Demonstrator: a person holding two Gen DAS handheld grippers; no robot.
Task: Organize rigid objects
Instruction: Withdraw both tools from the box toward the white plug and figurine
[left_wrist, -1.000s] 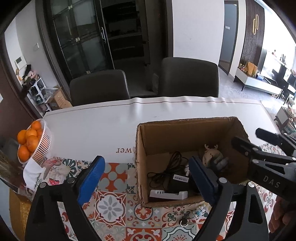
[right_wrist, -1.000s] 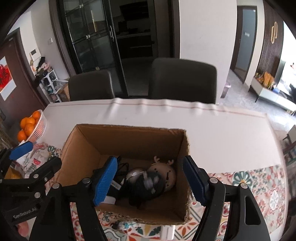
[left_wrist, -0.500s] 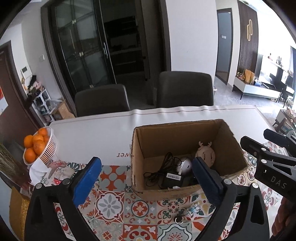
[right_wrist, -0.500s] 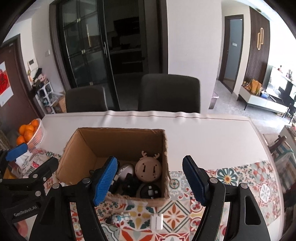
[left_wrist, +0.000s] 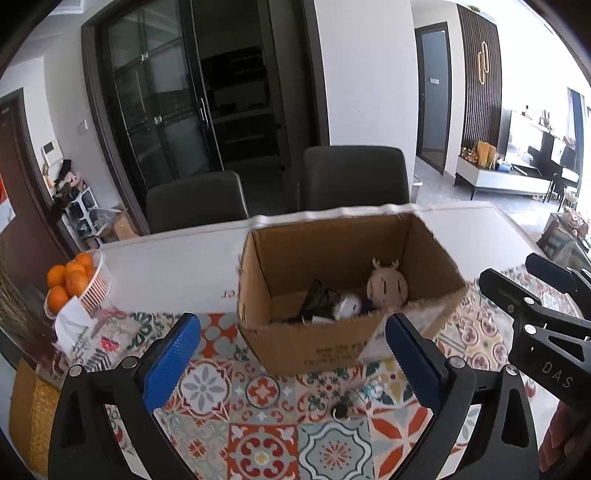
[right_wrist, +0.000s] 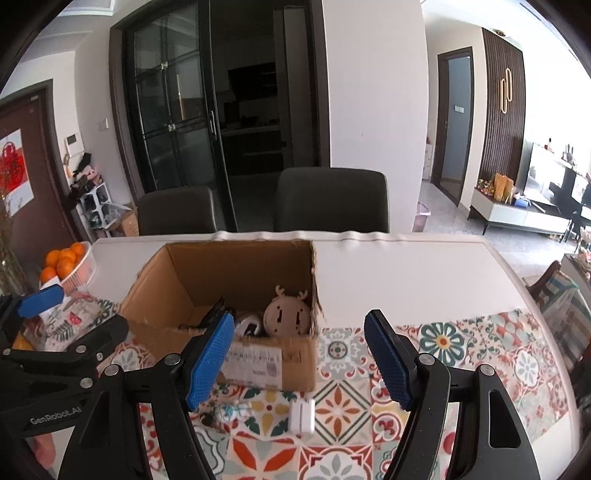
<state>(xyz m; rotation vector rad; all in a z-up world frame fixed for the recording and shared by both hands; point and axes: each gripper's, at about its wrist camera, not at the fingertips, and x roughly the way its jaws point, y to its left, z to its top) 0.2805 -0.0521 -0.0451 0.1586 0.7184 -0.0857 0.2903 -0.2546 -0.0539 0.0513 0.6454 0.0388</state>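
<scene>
An open cardboard box (left_wrist: 317, 347) (right_wrist: 295, 362) stands on the patterned table mat. Inside it lie a round beige reindeer-face piece (left_wrist: 387, 286) (right_wrist: 287, 317), a white rounded item (left_wrist: 347, 308) and dark cables. On the mat in front of the box lie a white adapter (right_wrist: 302, 415), a small clear bottle (right_wrist: 231, 408) and a small dark ring (left_wrist: 341, 410). My left gripper (left_wrist: 291, 325) (right_wrist: 74, 314) is open, short of the box's near wall, with nothing between its pads. The right gripper (right_wrist: 299, 321) (left_wrist: 515, 269) is also open and empty, at the box's right front corner.
A white basket of oranges (left_wrist: 79, 284) stands at the table's left edge, with a folded patterned cloth (left_wrist: 88, 332) beside it. Two dark chairs (left_wrist: 195, 203) (left_wrist: 354, 177) stand behind the table. Right of the box lies bare white tabletop (right_wrist: 406, 273).
Both grippers have drawn back from over the box towards me, so the box looks farther off and the small items on the mat show. The left jaws have widened slightly.
</scene>
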